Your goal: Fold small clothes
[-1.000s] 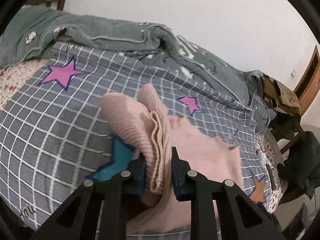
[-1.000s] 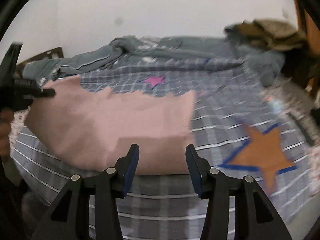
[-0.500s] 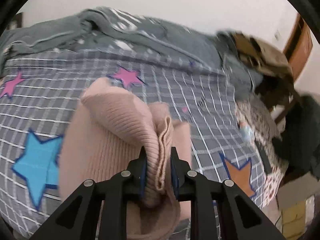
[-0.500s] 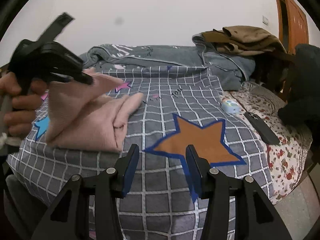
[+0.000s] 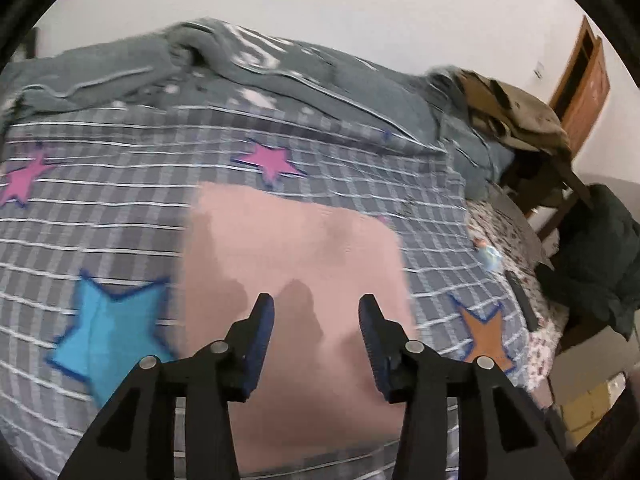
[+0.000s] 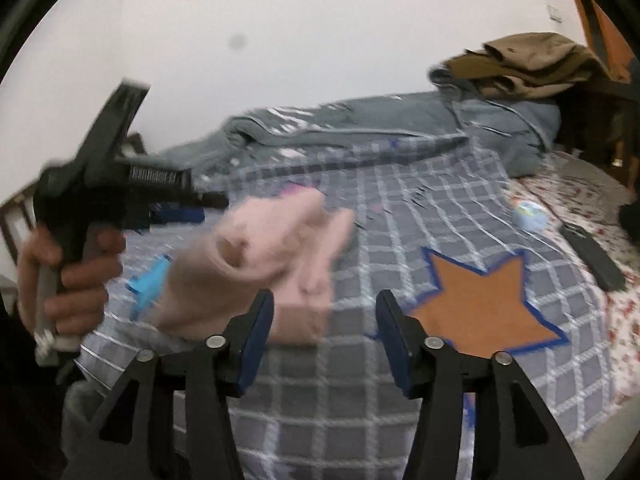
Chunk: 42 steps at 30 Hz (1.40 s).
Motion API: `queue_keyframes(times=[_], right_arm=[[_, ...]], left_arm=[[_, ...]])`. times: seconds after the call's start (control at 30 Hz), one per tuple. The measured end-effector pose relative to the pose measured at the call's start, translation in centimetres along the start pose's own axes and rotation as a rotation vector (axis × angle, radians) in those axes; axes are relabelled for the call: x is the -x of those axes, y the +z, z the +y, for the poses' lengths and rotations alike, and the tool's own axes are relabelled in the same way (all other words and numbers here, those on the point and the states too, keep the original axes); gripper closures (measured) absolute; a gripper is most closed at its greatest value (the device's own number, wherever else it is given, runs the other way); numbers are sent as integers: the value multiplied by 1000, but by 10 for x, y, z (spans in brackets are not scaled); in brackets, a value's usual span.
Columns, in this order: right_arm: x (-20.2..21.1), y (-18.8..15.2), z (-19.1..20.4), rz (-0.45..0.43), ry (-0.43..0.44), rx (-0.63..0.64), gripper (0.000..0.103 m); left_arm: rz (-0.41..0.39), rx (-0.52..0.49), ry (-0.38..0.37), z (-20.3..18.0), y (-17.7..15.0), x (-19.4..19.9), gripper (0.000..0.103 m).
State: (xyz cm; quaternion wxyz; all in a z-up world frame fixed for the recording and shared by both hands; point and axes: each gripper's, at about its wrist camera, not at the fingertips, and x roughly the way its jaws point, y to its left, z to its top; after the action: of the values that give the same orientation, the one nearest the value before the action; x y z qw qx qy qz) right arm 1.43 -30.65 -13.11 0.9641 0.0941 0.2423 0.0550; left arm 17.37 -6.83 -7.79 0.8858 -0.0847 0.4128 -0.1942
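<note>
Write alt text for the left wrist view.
The left gripper hangs with jaws opening and nothing between its pads, over a blurred pink garment lying on a grey checked bedspread with coloured stars. A rumpled grey blanket lies behind, against a white wall.

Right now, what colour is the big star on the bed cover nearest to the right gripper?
Orange with a blue outline: the star shows best in the right wrist view.

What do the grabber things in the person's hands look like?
Each one is black plastic, shaped like a big clamp. The left gripper and right gripper both have two fingers with dark blue pads and round silver bolts. The left one's handle looks grey below the black body.
</note>
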Motion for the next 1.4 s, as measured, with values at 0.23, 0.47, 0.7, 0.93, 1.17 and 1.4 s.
queue_keyframes(times=[0.23, 0.47, 0.7, 0.93, 1.17, 1.4], right_arm=[[-47, 25, 45, -8, 171, 4, 44], [-120, 29, 61, 211, 36, 23, 91], [-72, 10, 1, 78, 83, -222, 98], [-63, 5, 14, 94, 76, -140, 93], [-81, 30, 15, 90, 78, -102, 50], [-139, 36, 15, 213, 90, -161, 73]], left_arm=[[-1, 60, 40, 73, -23, 26, 53], [-2, 111, 33, 120, -48, 44, 53], [11, 93, -27, 121, -61, 35, 51], [25, 48, -54, 106, -63, 25, 51], [37, 55, -52, 110, -62, 24, 51], [60, 61, -35, 109, -56, 21, 51]])
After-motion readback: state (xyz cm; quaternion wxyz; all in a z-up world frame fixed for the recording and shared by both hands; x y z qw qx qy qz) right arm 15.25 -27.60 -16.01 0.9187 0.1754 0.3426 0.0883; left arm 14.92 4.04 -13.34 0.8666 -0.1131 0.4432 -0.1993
